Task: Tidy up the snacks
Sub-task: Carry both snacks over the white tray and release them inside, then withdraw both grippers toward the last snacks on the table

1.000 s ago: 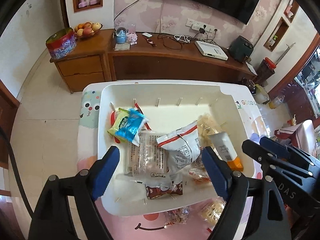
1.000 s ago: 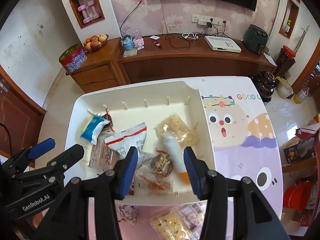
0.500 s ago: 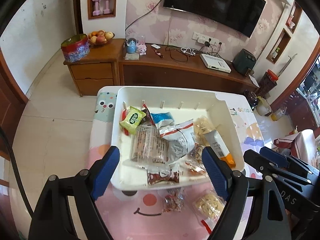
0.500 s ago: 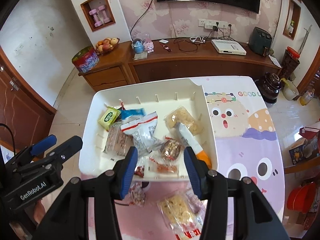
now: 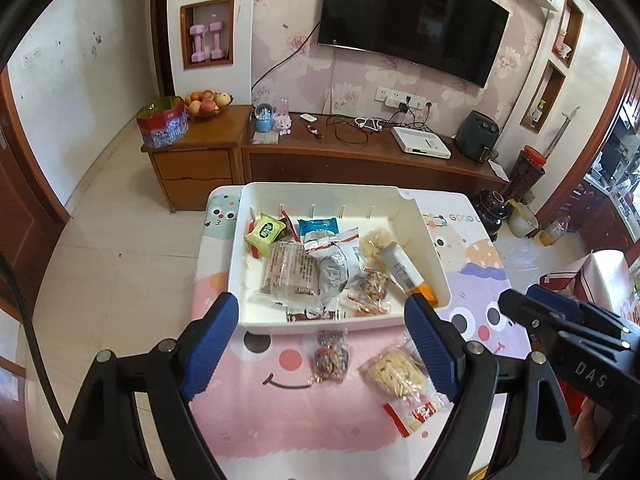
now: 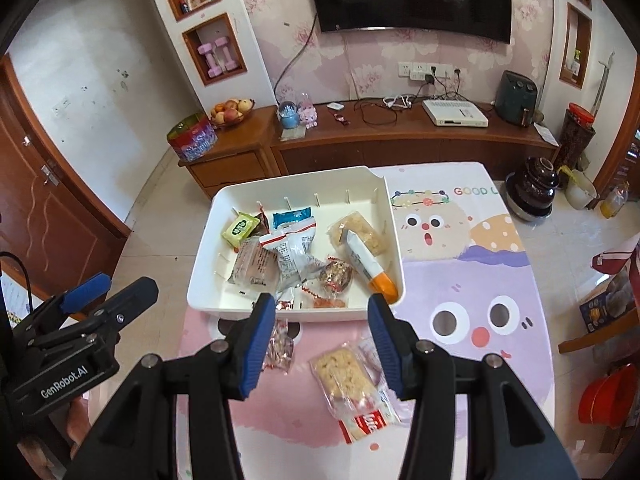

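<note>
Both grippers hover empty over the table: left gripper [image 5: 320, 344] wide, right gripper [image 6: 322, 344] narrower, snack tray [image 6: 208, 240] at twelve o'clock.

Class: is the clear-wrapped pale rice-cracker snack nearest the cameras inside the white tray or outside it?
Outside. The clear-wrapped pale rice-cracker snack lies on the pink cartoon tabletop, in front of the white plastic tray's near wall.

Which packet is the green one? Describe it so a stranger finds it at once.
Find the white tray on the cartoon-printed table. The green packet lies in the tray's far left corner, beside a blue packet. It is the only lime-green wrapper there, with a round logo.
</note>
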Demonstrator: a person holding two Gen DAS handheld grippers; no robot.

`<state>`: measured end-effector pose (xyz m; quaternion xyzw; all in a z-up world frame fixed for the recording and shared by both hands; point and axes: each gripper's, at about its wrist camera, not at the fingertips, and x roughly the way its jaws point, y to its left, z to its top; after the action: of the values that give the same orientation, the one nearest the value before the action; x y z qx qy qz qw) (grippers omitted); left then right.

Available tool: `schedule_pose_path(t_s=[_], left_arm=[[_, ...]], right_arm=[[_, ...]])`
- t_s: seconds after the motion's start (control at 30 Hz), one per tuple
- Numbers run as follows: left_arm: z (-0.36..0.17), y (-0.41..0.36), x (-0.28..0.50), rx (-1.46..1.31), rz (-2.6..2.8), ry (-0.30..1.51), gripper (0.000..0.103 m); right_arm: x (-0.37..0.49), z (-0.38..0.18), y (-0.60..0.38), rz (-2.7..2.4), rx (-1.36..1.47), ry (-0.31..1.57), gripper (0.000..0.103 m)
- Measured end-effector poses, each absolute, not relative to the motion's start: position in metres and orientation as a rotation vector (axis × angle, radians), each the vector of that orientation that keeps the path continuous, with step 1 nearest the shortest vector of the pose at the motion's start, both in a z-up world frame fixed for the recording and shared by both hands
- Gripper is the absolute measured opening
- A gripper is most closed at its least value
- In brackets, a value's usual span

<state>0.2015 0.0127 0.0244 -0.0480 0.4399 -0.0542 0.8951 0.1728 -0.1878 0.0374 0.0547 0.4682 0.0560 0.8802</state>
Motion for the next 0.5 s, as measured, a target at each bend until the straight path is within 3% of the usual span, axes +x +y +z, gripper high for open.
schedule_pose_path(t_s=[0.27,0.5], left_arm=[[0.019,0.009,0.160,-0.072,-0.097,0.919,0.085],[-0.021,0.002,0.135,-0.032,-0.098,0.983,0.085]], right_arm=[[0.137,0.042,-0.211,0.138,0.127,0.953,0.053],[0.119,0.015,-0.220,0.152,0.114,0.987,0.053]])
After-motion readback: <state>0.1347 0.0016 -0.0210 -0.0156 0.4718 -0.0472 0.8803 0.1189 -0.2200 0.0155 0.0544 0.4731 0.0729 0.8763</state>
